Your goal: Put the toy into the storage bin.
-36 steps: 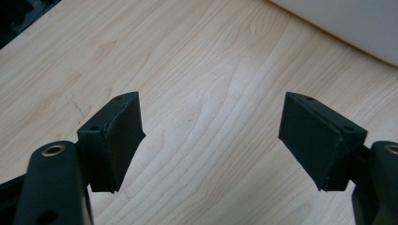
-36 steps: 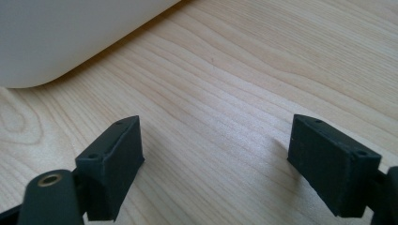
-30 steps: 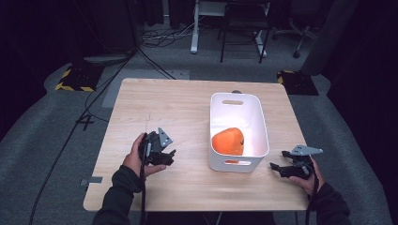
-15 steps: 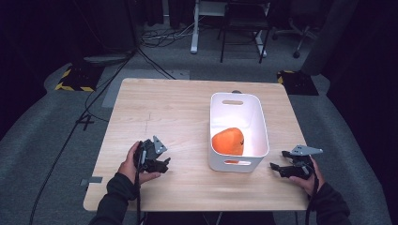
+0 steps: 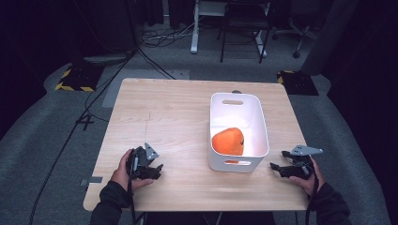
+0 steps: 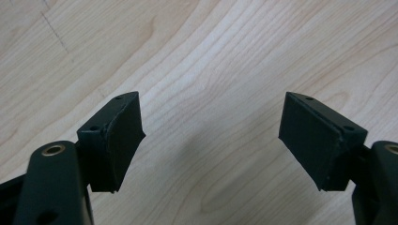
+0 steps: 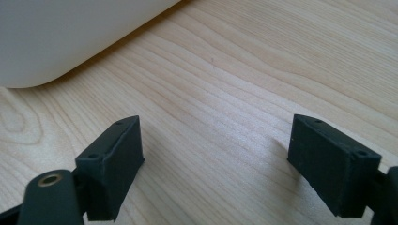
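Observation:
A white plastic bin (image 5: 263, 140) stands on the wooden table (image 5: 169, 112), right of centre, with an orange object (image 5: 227, 141) lying in its near half. My left gripper (image 5: 157, 168) rests low over the table's front left, held in a hand, its jaws wide apart with bare wood between them (image 6: 211, 140). My right gripper (image 5: 274, 167) sits at the front right beside the bin's near corner (image 7: 56, 42), open too, with nothing between its pads (image 7: 213, 164).
The table's front edge runs just below both hands. Cables (image 5: 94, 98) trail over the grey floor at the left, and a desk frame and chair legs (image 5: 234, 28) stand behind the table.
My left gripper has come down and toward the table's front edge, nearer the wood. The right gripper, the bin and the orange object have stayed put.

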A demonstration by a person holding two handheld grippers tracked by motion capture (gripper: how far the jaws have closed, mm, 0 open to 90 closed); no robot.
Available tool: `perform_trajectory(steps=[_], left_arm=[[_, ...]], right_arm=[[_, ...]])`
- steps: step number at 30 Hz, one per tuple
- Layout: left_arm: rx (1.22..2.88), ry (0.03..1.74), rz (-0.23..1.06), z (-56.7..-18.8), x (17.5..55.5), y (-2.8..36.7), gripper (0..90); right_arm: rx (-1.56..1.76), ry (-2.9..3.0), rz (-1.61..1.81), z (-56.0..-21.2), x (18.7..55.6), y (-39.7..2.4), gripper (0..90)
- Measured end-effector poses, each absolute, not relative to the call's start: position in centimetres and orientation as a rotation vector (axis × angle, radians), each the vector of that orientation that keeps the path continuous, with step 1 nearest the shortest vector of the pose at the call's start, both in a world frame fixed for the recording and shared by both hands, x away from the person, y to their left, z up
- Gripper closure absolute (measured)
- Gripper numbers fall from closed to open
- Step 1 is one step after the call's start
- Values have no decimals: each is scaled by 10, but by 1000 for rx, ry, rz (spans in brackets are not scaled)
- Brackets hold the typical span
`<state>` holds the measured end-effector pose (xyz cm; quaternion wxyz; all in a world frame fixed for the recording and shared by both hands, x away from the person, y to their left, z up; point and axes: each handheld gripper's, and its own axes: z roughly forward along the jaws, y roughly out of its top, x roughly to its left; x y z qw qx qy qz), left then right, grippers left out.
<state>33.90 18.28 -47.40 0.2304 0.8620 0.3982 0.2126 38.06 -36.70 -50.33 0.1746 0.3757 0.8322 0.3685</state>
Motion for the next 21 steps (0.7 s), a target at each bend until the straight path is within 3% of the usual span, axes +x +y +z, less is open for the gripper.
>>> perform_trajectory(steps=[21], left_arm=[[2278, 1178, 530, -489, 325, 214, 217]], right_arm=[[1066, 2357, 1044, -503, 380, -367, 182]])
